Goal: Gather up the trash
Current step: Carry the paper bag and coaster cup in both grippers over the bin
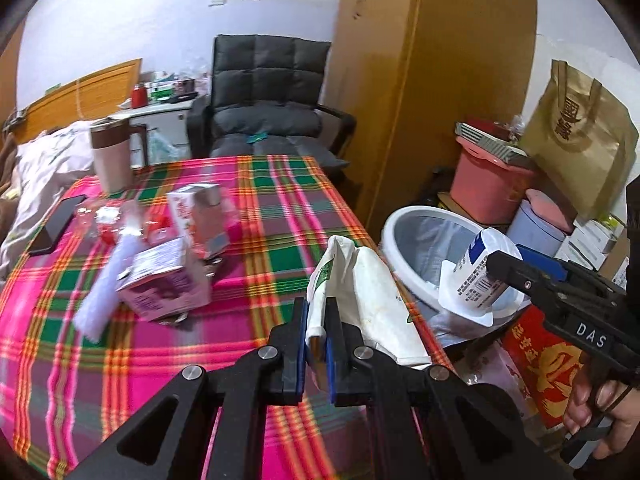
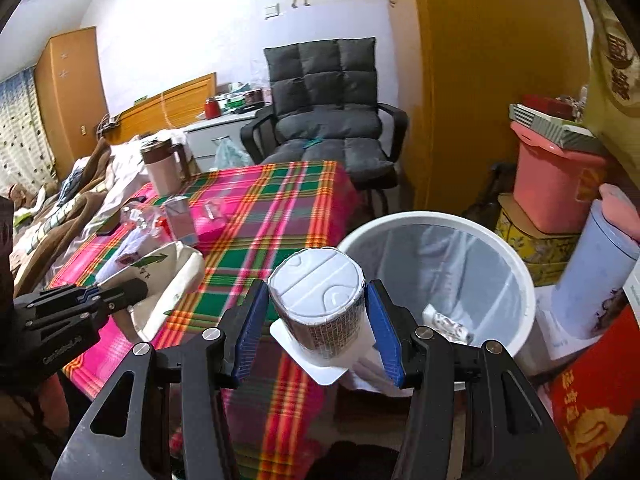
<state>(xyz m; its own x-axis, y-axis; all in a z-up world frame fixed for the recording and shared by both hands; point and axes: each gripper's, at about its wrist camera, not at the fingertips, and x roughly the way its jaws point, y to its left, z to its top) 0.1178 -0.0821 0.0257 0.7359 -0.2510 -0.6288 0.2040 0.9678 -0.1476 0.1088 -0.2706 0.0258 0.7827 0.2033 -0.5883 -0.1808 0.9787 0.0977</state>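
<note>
Right wrist view: right tool (image 2: 316, 312) is angling down, half spread, pinching a cup (image 2: 318, 296) near the bin (image 2: 520, 280). Left tool (image 1: 316, 320) is pressing together on a paper bag (image 1: 368, 280) above the counter (image 1: 260, 220).

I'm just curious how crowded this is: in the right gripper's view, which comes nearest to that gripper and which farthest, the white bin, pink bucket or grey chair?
1. White bin, just ahead, right.
2. Pink bucket, behind the bin, right.
3. Grey chair, against the far wall.
</note>
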